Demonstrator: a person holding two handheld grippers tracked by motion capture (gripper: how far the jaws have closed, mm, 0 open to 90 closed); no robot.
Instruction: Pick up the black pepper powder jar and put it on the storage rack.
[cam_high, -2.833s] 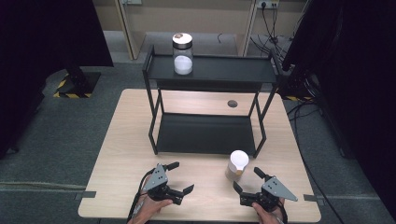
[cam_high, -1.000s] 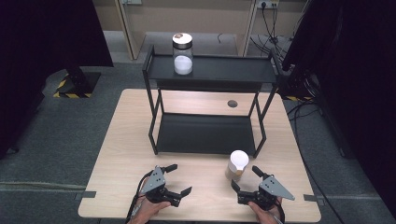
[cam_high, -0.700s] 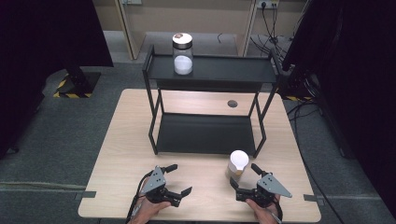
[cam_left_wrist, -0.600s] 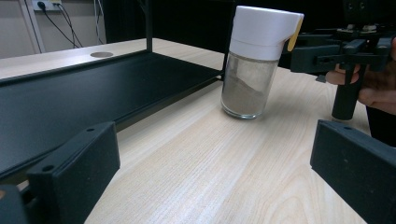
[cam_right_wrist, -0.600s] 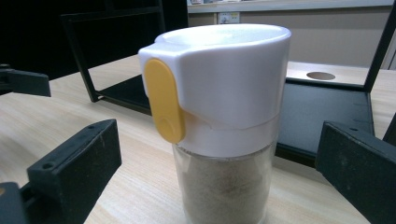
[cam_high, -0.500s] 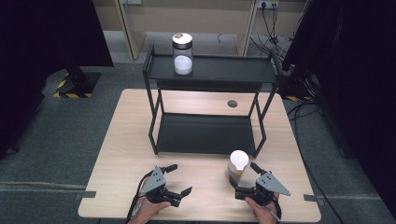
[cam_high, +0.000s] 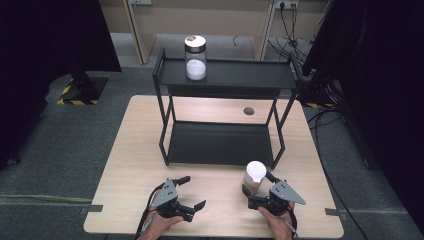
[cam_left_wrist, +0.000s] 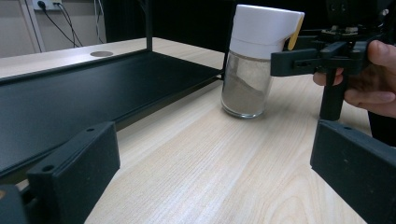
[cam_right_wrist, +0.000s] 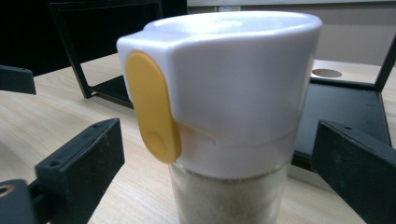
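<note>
A glass shaker jar (cam_right_wrist: 229, 135) with a white cap and a yellow flip tab, partly filled with pale brown powder, stands upright on the light wooden table (cam_high: 130, 165), just in front of the right front leg of the black two-tier shelf rack (cam_high: 225, 142). It is bracketed by the right gripper (cam_high: 256, 192), whose jaws have just been closing from their widest spread; in the right gripper view a clear gap is seen between each black jaw and the white cap, so the jar sits between them but is not yet pressed. The step in hand is judged to be the taking of this jar. It would be done well if the jaws were centred on the jar, brought in evenly from both sides, and set on the round cap or the glass just under it rather than on the protruding yellow tab, which could flip or let the grip slide. Closing should be finished before any lift, and the jar kept upright so the powder is not shaken out. The left gripper (cam_high: 192, 192) is held wide open and empty over the near table edge, well apart from the jar. A second jar with a dark lid (cam_high: 195, 57) stands on the rack's top shelf.
</note>
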